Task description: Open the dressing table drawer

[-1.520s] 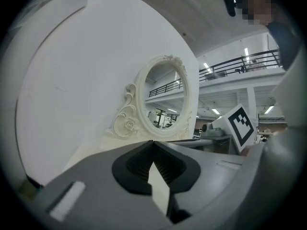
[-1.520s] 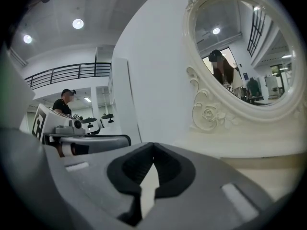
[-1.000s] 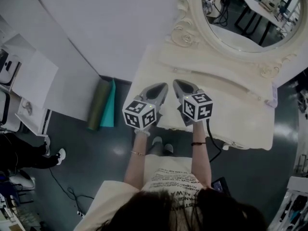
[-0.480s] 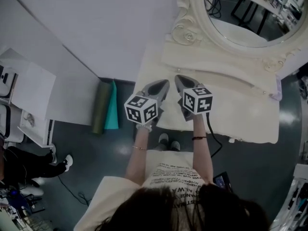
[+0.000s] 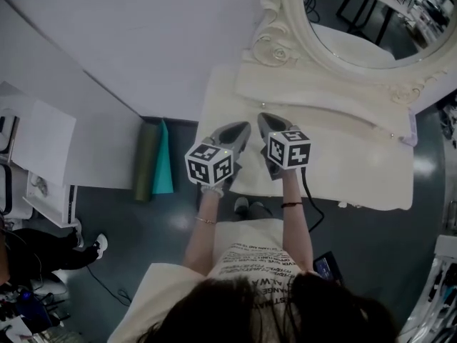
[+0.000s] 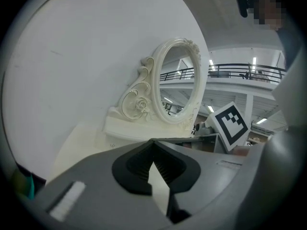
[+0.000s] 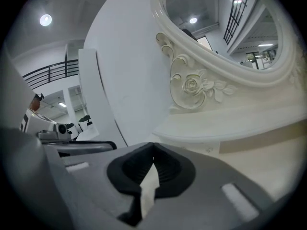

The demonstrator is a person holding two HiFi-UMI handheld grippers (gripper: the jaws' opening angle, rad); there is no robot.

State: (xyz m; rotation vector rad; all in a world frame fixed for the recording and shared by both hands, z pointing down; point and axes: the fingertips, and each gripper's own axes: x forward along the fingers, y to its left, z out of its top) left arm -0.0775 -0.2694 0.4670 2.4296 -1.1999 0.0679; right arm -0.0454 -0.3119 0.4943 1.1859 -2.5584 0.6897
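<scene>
Lower now, left gripper point(image 5: 241, 128) and right gripper point(image 5: 264, 120) clenched empty over the dressing table point(image 5: 357, 174); we open before grabbing the drawer.

Over dressing table point(image 5: 343, 174), left claw point(image 5: 243, 128) beside right claw point(image 5: 263, 119), mirror point(image 5: 371, 20) behind

White wall point(image 5: 128, 34), plain. Dark grey floor point(image 5: 168, 216), glossy. Olive roll point(image 5: 146, 159) and teal mat point(image 5: 163, 164), touching, against the wall. White cabinet point(image 5: 43, 138), left. Ceiling lamp point(image 7: 45, 19), round, lit. Black balcony railing point(image 6: 225, 70).

Both forearms point(image 5: 202, 229) stretch up to mid-frame; left tongs point(image 5: 245, 126) and right tongs point(image 5: 261, 117) sit side by side, jaws closed.
</scene>
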